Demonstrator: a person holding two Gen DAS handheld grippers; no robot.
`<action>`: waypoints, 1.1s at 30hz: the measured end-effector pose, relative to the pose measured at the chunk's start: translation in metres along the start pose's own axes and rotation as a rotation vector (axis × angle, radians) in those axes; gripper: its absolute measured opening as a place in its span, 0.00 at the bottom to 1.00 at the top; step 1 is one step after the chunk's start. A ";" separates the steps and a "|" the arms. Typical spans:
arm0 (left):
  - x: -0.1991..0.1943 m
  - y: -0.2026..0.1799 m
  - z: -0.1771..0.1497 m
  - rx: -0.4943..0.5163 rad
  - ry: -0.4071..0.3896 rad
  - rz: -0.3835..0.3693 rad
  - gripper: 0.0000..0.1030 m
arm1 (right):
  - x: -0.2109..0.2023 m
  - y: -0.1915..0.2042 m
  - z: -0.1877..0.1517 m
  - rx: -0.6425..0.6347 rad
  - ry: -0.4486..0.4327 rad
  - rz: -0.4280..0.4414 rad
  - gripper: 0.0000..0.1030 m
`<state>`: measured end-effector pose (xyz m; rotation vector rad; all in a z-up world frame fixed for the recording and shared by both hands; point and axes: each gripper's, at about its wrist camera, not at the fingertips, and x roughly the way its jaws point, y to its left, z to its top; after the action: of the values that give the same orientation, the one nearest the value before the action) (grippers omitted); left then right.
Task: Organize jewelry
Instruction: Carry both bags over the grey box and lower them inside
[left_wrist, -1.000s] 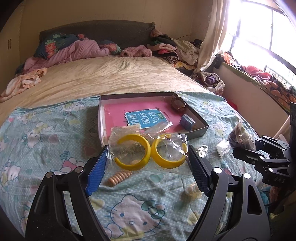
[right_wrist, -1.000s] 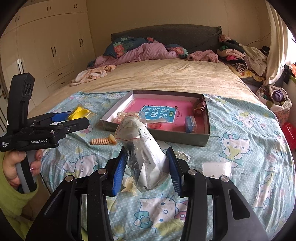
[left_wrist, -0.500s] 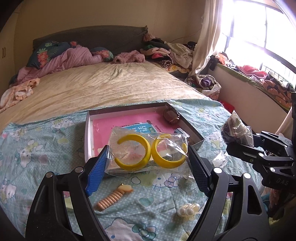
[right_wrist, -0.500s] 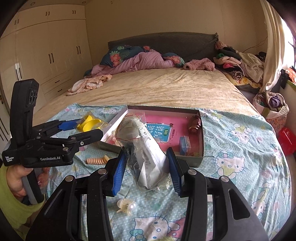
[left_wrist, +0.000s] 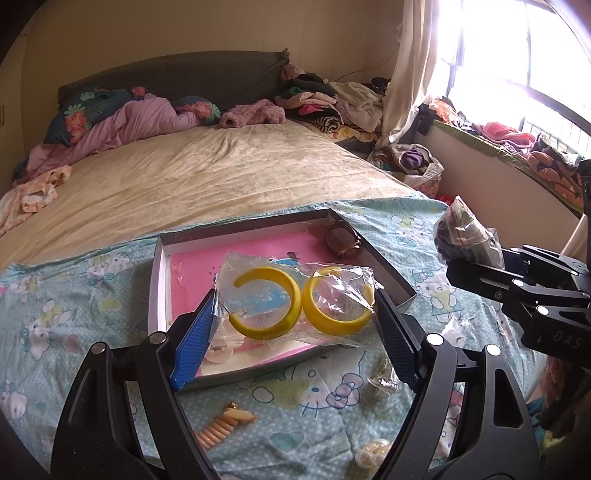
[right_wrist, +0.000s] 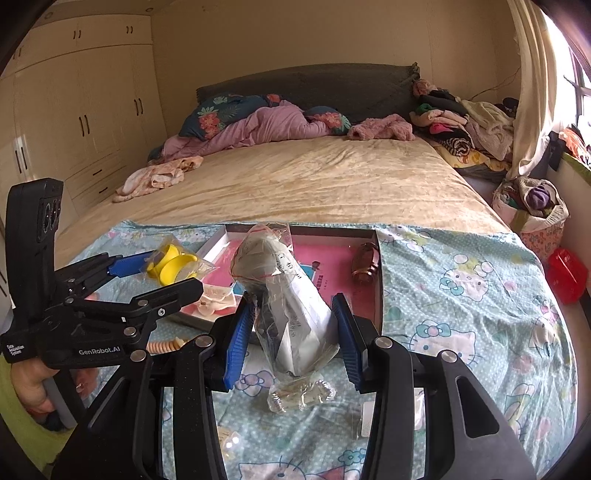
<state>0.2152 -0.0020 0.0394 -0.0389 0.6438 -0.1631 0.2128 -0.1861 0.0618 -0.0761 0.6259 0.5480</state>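
Both loads are over the box (left_wrist: 391, 280) now: left gripper (left_wrist: 295, 321) clamps the bangle bag (left_wrist: 295, 299), right gripper (right_wrist: 291, 332) seemingly pinches the paper-stuffed bag (right_wrist: 288, 306), next lower, then release inside.

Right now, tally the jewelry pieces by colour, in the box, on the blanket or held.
Yellow: 2, the bangles bagged in the left gripper
Brown: 1, the piece in the box
Orange: 1, the beaded piece on the blanket
White: 1, the bead cluster
Total: 5
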 end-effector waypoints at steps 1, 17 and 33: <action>0.003 0.000 -0.001 -0.001 0.005 0.003 0.72 | 0.002 -0.002 0.001 0.004 0.001 -0.002 0.40; 0.067 0.039 -0.005 -0.116 0.141 -0.004 0.72 | 0.063 -0.024 0.008 0.019 0.091 -0.018 0.40; 0.089 0.057 -0.009 -0.153 0.193 0.024 0.74 | 0.135 -0.015 -0.012 -0.032 0.232 -0.023 0.40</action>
<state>0.2878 0.0395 -0.0261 -0.1647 0.8487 -0.0950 0.3048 -0.1388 -0.0274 -0.1788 0.8417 0.5312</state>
